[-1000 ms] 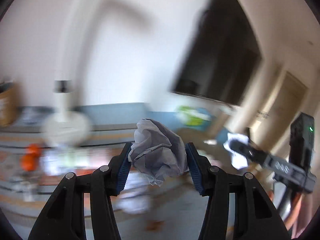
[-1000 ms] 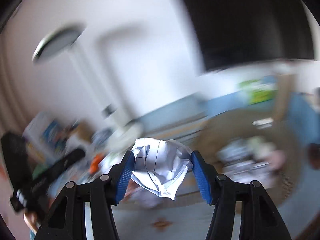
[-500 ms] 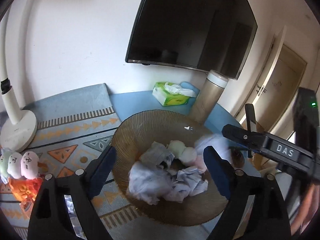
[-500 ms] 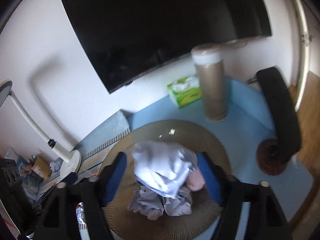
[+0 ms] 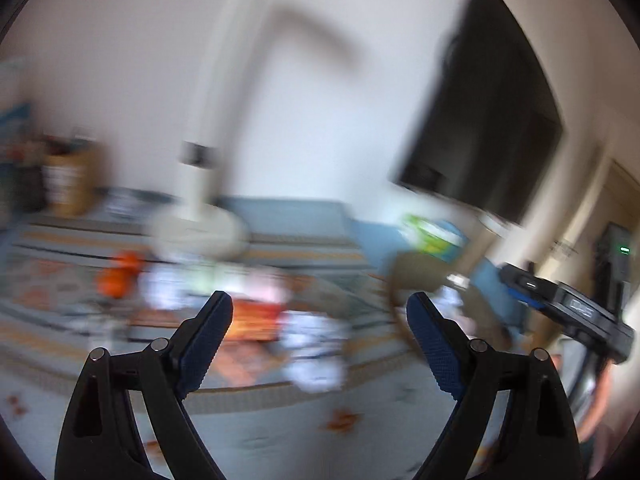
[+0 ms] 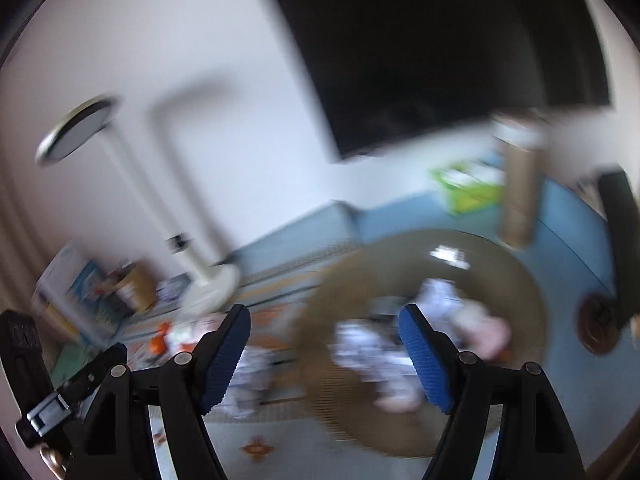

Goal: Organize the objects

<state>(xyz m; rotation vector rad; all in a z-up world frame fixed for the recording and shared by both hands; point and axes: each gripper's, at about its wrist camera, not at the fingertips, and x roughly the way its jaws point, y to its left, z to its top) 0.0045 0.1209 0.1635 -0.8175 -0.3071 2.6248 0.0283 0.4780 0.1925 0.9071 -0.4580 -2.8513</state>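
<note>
Both views are motion-blurred. The left gripper (image 5: 320,320) is opening with nothing between its jaws, and the right gripper (image 6: 324,332) stands spread and empty. One round woven basket (image 6: 520,272) sits on the surface, holding several crumpled papers (image 6: 360,344), too smeared to count.

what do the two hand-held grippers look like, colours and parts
Both look alike. The left hand-held gripper and right hand-held gripper have black plastic linkage arms with silver round pivot pins, ending in fingers faced with blue textured pads. Seen from the left wrist, the right unit's black body carries white lettering, too blurred to read.
</note>
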